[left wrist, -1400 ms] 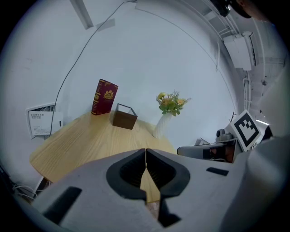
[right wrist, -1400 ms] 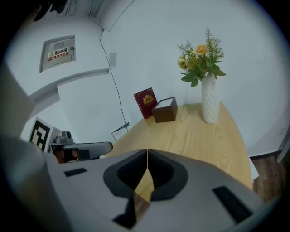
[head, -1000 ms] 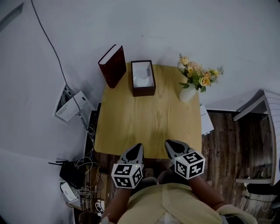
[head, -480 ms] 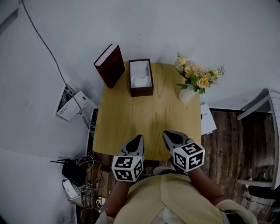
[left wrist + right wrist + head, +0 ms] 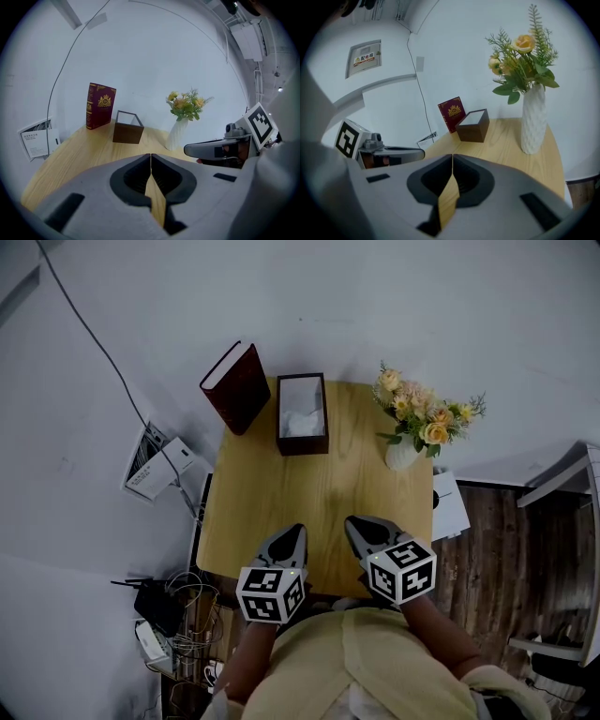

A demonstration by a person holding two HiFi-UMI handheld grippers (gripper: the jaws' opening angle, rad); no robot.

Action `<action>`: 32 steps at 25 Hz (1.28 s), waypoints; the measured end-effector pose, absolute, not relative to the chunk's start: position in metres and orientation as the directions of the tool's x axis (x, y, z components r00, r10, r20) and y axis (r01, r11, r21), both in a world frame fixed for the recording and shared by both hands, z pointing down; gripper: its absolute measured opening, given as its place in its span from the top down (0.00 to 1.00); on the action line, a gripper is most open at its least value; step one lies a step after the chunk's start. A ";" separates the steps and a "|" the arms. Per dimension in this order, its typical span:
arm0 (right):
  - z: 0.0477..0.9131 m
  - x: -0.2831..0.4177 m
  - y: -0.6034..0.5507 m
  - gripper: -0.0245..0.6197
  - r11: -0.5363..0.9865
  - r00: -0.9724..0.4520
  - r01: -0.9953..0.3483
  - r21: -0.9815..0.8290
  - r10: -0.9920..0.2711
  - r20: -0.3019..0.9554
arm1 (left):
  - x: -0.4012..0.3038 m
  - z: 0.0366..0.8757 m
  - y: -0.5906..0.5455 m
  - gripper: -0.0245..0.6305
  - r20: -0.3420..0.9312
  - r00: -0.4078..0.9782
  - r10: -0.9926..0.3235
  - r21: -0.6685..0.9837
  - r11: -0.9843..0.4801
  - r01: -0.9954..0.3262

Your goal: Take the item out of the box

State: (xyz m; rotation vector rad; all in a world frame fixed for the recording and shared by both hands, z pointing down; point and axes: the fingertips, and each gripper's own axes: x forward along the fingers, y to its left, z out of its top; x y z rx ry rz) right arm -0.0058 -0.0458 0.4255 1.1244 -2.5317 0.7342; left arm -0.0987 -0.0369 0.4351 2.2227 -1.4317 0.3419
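Soft, even, rather dim light fills the room, so the wooden table (image 5: pixel 319 502) looks matte and shadows round the box (image 5: pixel 303 446) are faint. Both gripper views bulge like a fisheye, darken to black at their round edges, and soften whatever lies nearest the lens.

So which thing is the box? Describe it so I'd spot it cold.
Start at the wooden table in the middle of the head view. At its far edge, between a red book and a white vase of flowers, sits the box: dark brown, open-topped, white inside.
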 end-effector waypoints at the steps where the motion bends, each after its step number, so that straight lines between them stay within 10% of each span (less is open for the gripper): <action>1: 0.425 -0.005 -0.047 0.92 0.576 -0.666 -0.745 -0.337 -0.607 0.435 | -0.099 0.435 -0.039 0.93 0.447 0.419 -0.791 0.250 -0.339 -0.907; 32: 0.399 -0.034 -0.148 0.91 0.552 -0.622 -0.781 -0.291 -0.644 0.447 | -0.103 0.399 -0.165 0.93 0.456 0.543 -0.705 0.121 -0.556 -0.823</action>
